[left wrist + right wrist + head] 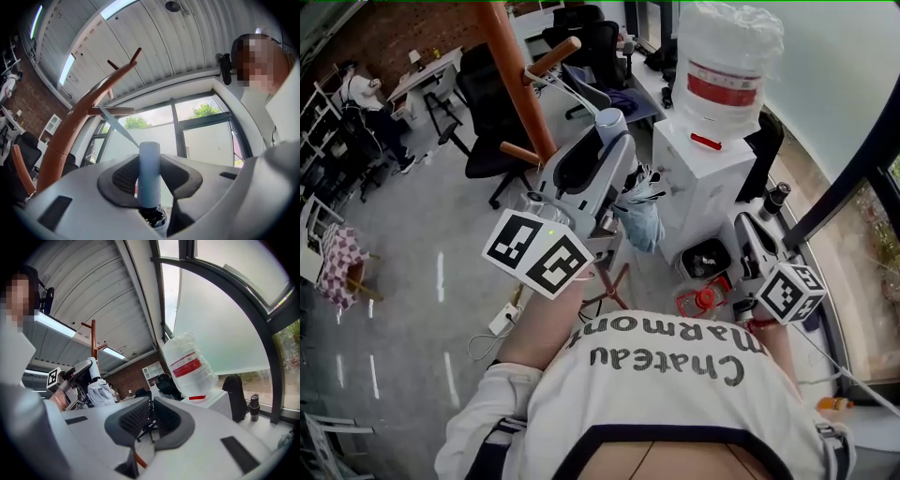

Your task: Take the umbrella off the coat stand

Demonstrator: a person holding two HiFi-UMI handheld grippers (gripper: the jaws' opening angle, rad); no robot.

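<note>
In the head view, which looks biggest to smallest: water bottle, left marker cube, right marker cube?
1. Water bottle
2. Left marker cube
3. Right marker cube
The cubes may match; the left seems nearer the camera.

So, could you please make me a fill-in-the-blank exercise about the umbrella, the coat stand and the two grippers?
1. The left gripper is shut on the light blue ____ of the umbrella.
2. The umbrella's strap leads up to a wooden ____ of the coat stand.
3. Between the jaws of the right gripper there is ____.

Missing words: handle; peg; nothing.
</note>
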